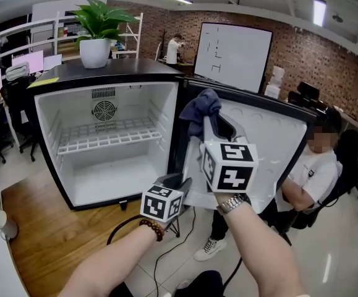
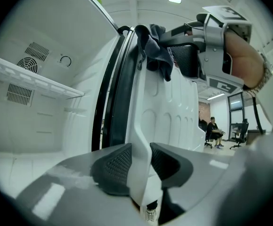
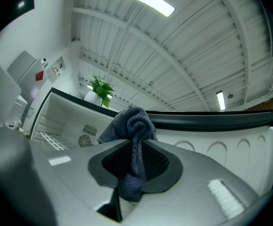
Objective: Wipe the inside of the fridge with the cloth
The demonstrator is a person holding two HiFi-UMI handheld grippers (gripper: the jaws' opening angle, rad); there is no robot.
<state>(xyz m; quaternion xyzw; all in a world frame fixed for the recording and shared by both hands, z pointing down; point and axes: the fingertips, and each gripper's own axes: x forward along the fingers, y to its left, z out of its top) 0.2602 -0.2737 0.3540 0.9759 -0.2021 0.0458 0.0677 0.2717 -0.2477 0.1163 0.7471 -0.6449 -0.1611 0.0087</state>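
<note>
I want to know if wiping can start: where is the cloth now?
The cloth is pinched in the right gripper, at the centre of the head view by the top corner of the open fridge door, right of the fridge interior.

The small black fridge (image 1: pixel 114 72) stands on the floor, white inside, with one wire shelf (image 1: pixel 104 135) across it. Its door (image 1: pixel 271 141) hangs wide open to the right, gripped low on its edge by the left gripper (image 2: pixel 141 166) jaws. The dark blue cloth (image 1: pixel 203 109), bunched, is clamped in the right gripper (image 3: pixel 134 149) jaws, near the door's top inner edge.
</note>
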